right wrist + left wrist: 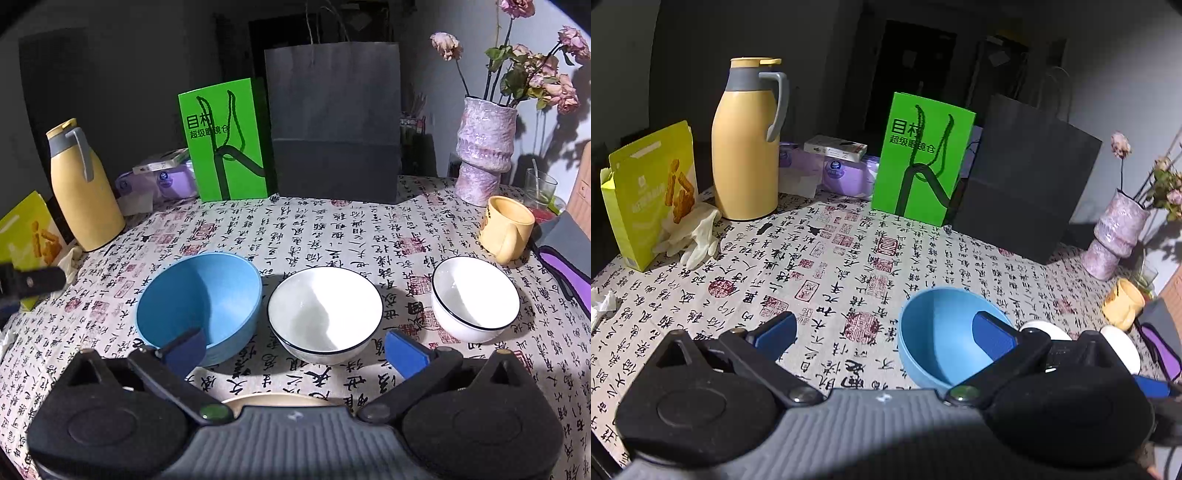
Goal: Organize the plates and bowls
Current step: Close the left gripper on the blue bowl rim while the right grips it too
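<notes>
Just ahead of the wide-open, empty right gripper (295, 350), middle white bowl (325, 314), blue bowl (199, 302) beside its left finger

A home: calligraphy tablecloth (332, 229), thermos (83, 192), flower vase (484, 155).

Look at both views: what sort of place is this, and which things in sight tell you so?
Probably a table in a home: a printed cloth bearing three bowls, a yellow thermos jug, a mug and a vase of dried flowers, with shopping bags behind.
</notes>
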Tool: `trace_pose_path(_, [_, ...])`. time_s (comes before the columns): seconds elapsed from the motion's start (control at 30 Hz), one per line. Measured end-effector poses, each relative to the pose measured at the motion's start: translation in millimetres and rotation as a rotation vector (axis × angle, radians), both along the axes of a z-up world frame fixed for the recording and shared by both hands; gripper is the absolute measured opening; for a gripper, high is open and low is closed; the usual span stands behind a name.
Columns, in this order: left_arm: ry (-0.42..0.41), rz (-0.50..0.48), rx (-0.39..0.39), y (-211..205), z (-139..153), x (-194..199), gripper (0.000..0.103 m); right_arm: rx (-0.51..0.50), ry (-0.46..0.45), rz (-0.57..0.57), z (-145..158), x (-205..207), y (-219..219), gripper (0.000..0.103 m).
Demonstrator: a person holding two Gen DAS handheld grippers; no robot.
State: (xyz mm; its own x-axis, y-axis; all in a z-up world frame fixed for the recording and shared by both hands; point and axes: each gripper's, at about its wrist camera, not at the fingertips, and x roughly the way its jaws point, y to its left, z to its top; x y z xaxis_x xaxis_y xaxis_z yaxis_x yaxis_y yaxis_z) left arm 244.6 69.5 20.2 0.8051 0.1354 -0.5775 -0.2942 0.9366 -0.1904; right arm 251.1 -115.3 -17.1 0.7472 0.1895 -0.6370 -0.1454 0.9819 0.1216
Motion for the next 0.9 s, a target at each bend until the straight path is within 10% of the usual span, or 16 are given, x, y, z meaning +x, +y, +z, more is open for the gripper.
trace_pose_path(0.5, [0.128,0.013,-0.077,39.2,-28.2,43.4,0.103,0.055,0.046,0.064,1.1,38.0,12.5,0.101])
trace_pose_path(0.9, [0.183,0.005,-0.132,25.2,-74.9,92.4,0.09,-0.052,0.06,0.111,-14.2,87.8,44.1,0.066])
